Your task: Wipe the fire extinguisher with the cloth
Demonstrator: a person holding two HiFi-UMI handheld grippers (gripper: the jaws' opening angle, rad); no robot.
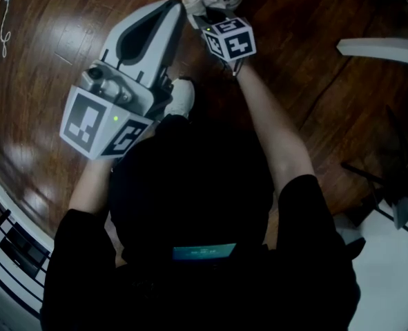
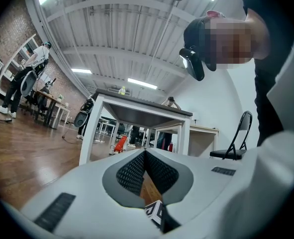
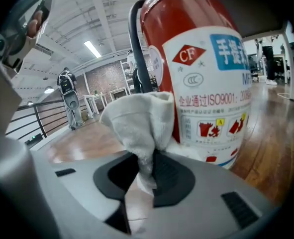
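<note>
R claw (image 3: 146, 159) is clamped narrow on the cloth (image 3: 137, 121). A thin neck of fabric is pinched btwn the dark pads and the rest balloons out ahead of the tips as a loose white wad. Holding it by the neck looks deliberate, since the soft bulk, not the hard jaws, meets the metal. The fire extinguisher (image 3: 196, 78) stands upright on the wood floor (image 1: 52, 40), right in front of this claw. The wad sits at the left edge of its white label (image 3: 214, 103), below where the black hose (image 3: 138, 49) runs down the red body. It looks pressed to the cylinder, but contact isn't certain from this angle. In the head view the extinguisher is cut off at the top edge, w/ the person's right arm stretched fwd to reach it. L claw (image 2: 145, 154) is closed down to the tips, pads meeting in a V w/ nothing btwn them, only a sliver of floor seen through. It's held up beside the R one and aimed off across the room toward a white tabletop (image 2: 142, 106), apart from the extinguisher. Probably parked clear so it doesn't knock the can, leaving the wipe a one-claw job. Judgement: wiping stage, cloth at the label area.
</note>
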